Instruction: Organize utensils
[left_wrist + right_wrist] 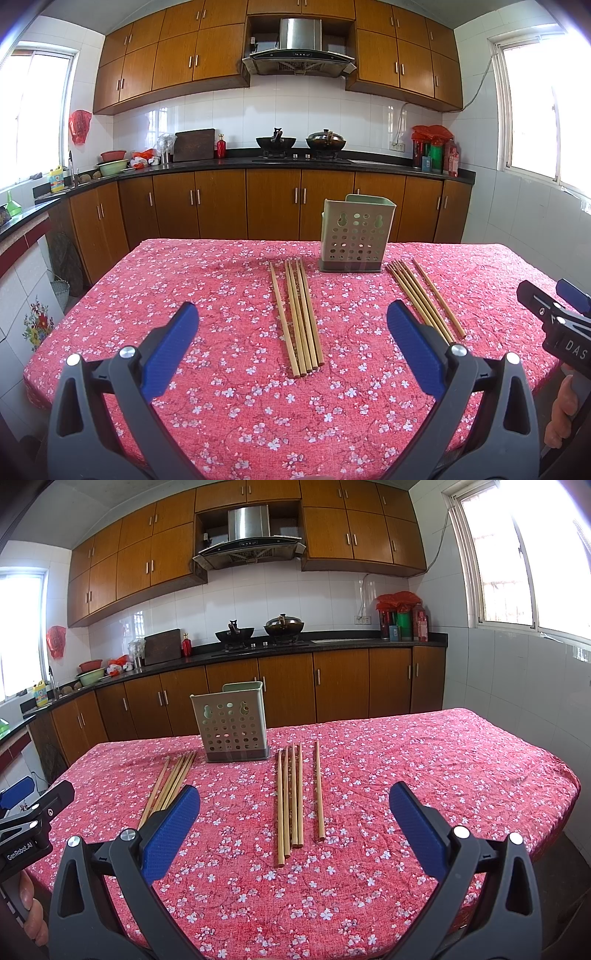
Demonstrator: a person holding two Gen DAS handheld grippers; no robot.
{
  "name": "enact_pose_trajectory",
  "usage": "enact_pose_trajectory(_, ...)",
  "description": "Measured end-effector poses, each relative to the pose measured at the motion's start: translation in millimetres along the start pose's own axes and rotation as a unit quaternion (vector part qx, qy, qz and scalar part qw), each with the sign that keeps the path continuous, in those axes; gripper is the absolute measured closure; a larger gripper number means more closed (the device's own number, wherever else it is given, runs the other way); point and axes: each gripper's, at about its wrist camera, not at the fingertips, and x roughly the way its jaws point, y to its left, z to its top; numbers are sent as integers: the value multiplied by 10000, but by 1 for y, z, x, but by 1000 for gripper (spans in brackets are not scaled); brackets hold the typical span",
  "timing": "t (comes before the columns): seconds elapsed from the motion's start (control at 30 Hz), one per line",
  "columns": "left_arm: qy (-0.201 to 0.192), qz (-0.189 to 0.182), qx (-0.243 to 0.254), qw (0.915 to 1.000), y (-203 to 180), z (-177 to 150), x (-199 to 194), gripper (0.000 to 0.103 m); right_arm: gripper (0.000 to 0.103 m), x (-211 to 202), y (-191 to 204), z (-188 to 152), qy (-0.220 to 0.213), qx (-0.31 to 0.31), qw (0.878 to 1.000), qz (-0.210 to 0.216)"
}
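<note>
Chopsticks: two bundles of pale wooden sticks on red floral tablecloth (221, 406), left bundle (301, 317) at 7 o'clock of perforated grey-green plastic holder (356, 236), right bundle (293, 797) at 5 o'clock. Left gripper (291, 347) and right gripper (293, 827) both spread wide, holding nothing. Risk, judged: thin round sticks roll or scatter under pinch; tall light holder tips if bumped.

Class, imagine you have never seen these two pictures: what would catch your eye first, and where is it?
Probably the red floral tablecloth filling the foreground. Next, two sets of wooden chopsticks, the left set and the right set, lying either side of the perforated utensil holder standing toward the far edge.
</note>
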Motion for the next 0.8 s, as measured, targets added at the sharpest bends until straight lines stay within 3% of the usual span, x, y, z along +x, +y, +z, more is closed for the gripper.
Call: enact_pose_trajectory(0.8,21,18,-9,10000,-1,0,0,4,2,2,-3,-1,24,9,10000,-10)
